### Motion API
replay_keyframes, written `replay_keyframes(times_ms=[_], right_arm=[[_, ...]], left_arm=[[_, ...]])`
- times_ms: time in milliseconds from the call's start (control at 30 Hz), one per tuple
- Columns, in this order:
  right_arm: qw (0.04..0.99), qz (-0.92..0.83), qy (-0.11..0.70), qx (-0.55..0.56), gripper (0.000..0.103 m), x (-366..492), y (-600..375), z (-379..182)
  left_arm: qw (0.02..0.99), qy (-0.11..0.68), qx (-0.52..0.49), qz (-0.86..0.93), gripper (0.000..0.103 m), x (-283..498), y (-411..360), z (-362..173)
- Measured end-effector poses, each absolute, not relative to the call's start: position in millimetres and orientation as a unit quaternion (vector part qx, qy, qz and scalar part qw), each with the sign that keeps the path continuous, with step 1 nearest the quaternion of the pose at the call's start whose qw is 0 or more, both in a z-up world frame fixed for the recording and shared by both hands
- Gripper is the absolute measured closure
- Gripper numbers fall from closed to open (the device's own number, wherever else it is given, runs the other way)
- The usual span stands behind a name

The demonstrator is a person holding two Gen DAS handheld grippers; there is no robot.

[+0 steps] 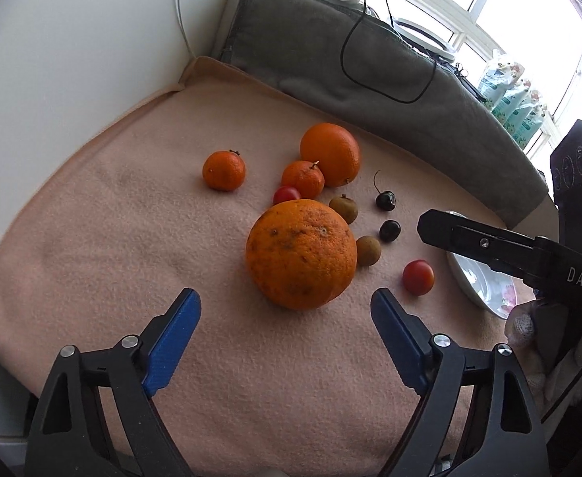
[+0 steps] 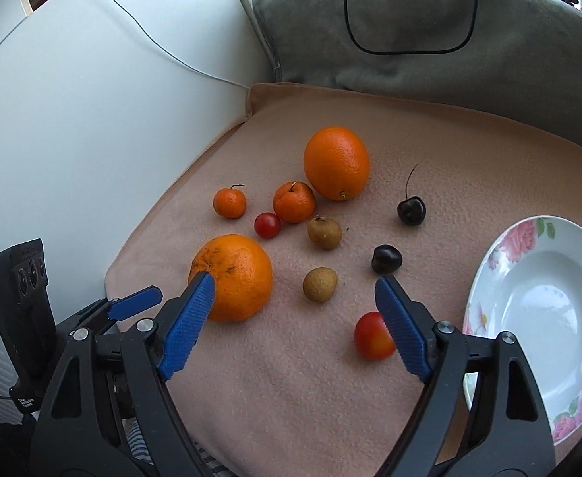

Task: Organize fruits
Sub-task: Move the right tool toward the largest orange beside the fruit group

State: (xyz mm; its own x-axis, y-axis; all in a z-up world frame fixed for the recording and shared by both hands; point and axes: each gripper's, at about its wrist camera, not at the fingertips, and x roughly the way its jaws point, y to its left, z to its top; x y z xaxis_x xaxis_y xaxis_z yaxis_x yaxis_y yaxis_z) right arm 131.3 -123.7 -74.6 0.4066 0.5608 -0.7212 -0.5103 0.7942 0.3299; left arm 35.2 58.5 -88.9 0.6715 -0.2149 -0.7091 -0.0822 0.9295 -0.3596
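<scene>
On a pink blanket (image 1: pixel 112 238) lie a big speckled orange (image 1: pixel 300 254), a smooth orange (image 1: pixel 330 153), two mandarins (image 1: pixel 224 170), two cherry tomatoes, two longans and two dark cherries. My left gripper (image 1: pixel 286 296) is open, and the speckled orange sits just beyond its blue fingertips, untouched. In the right wrist view my right gripper (image 2: pixel 294 280) is open above the blanket. The speckled orange (image 2: pixel 235 276) is behind its left finger, a red tomato (image 2: pixel 372 336) is beside its right finger and a longan (image 2: pixel 320 284) lies ahead between them. A flowered white plate (image 2: pixel 545 302) is at the right.
A grey cushion (image 1: pixel 370 79) with a black cable (image 1: pixel 370 75) lines the back of the blanket. A white wall (image 1: pixel 72 79) closes off the left. A gloved hand (image 1: pixel 521 326) holds the right gripper over the plate (image 1: pixel 469 278). The left gripper's finger (image 2: pixel 136 302) shows at lower left.
</scene>
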Motion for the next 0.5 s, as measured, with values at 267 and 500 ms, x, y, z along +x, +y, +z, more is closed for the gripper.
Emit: replay_keyframes(times_ms=[267,500], right_arm=[[0.799,0.363,0.478,0.044,0.027,148.3,-97.3,-92.4],[0.774,0.381,0.503,0.056,0.037,163.2,-79.8,-108.1]], left_arm=[[0.885,0.412,-0.208,-0.057,0.026,44.5,59.9,-96.7],[0.879,0.415,-0.223,-0.068,0.033,50.4,62.7,-102.2]])
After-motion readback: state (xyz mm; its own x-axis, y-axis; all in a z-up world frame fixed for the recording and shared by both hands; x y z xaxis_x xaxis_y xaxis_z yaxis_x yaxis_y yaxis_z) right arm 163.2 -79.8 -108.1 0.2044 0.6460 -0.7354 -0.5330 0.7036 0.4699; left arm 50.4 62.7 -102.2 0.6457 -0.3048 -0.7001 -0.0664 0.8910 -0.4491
